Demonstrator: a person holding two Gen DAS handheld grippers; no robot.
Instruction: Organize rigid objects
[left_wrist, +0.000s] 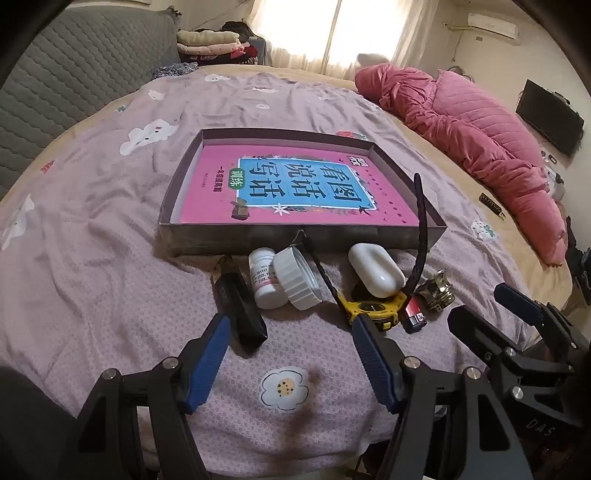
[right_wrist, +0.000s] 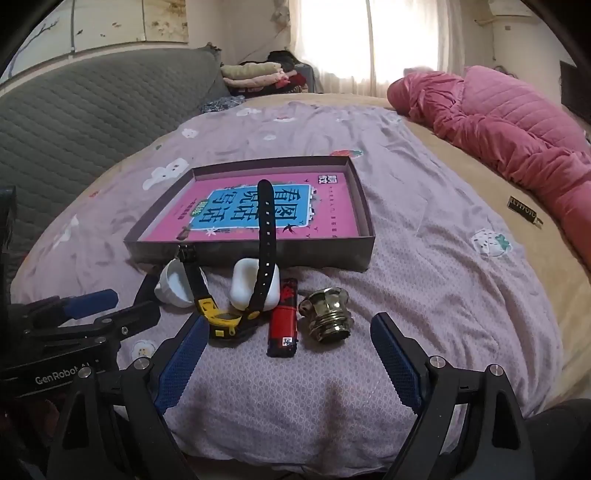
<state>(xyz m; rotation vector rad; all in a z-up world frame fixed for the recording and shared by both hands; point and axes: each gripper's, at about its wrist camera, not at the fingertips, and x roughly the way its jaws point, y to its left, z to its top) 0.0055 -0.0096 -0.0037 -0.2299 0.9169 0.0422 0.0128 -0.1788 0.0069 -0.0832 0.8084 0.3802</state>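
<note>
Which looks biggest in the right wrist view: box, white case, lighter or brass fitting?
Largest to smallest:
1. box
2. white case
3. lighter and brass fitting look alike; unranked.

Left tool and right tool — both gaping, angled downward.

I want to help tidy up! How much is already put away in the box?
Only the pink book lies in the box. Both grippers, left and right, are open and empty. Left outside: black case, bottle, lid, white case, watch, lighter and brass cap.
</note>
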